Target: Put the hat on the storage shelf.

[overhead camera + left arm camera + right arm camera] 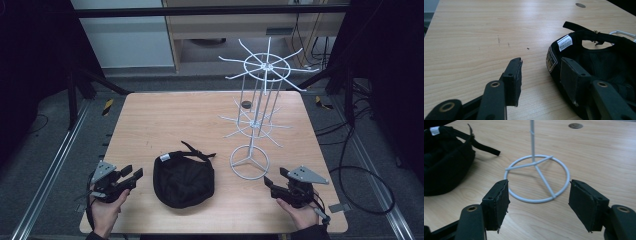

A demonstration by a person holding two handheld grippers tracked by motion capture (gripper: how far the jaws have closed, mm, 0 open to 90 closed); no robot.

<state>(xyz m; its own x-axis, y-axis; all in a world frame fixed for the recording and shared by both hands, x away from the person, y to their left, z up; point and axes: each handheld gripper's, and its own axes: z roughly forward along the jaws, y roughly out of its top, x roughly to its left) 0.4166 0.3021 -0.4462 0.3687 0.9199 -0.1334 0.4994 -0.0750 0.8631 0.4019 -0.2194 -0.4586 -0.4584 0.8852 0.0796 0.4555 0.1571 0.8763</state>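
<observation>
From above, my left gripper (131,176) rests at the near left edge of the table (165,115), its jaws spread with nothing between them. Just to its right lies the black cap (183,179), upside down with its hollow facing up and its strap (196,150) trailing toward the far side. Right of the cap stands the white wire rack (257,107), its ring base (249,162) flat on the wood, and nearest the right edge sits my right gripper (272,184), jaws also spread and empty.

My left gripper view shows what the high view cannot: a white label (564,42) sewn inside the cap's band and a woven patch (551,61) below it. There the cap's rim lies just beside my right-hand pad, while the other pad stands over bare wood; whether pad and cap touch I cannot tell.

The cap's hollow holds nothing that I can see.

My right gripper view looks through wide jaws at the ring base just ahead, with the cap off to the left, well apart from the pads.
</observation>
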